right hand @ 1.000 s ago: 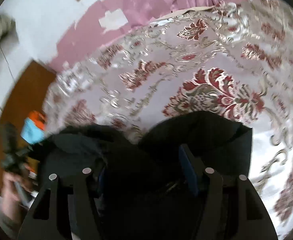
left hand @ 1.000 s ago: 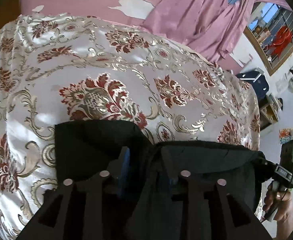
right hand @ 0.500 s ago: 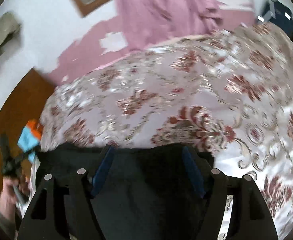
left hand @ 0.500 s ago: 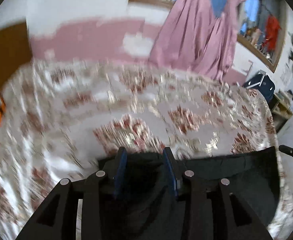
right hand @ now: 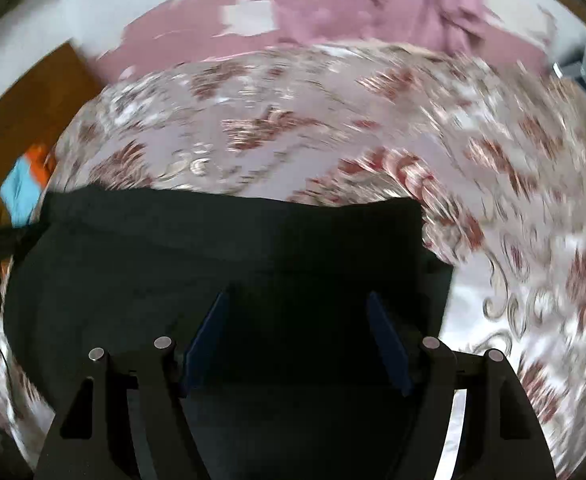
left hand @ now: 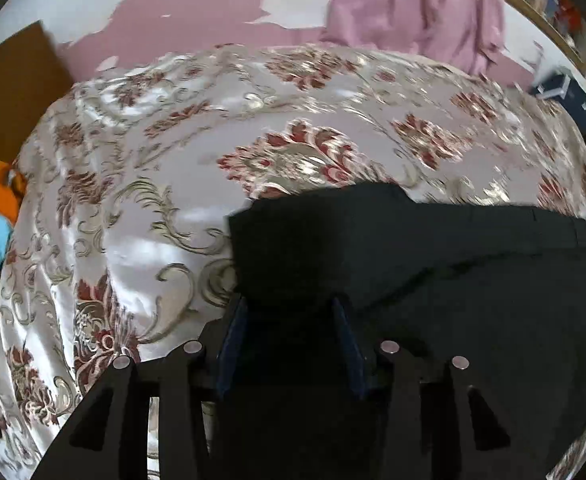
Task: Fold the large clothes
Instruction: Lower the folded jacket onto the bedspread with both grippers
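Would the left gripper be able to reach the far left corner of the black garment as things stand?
Probably yes: the left gripper has open jaws over the black garment, and that corner lies flat ahead on the bedspread, uncovered.

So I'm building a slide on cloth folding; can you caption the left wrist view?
Left gripper, jaws apart, over a black garment lying on a floral bedspread.

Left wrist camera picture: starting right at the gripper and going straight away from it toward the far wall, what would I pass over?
Left gripper → black garment lying on the bed → floral bedspread → pink wall with peeling paint.
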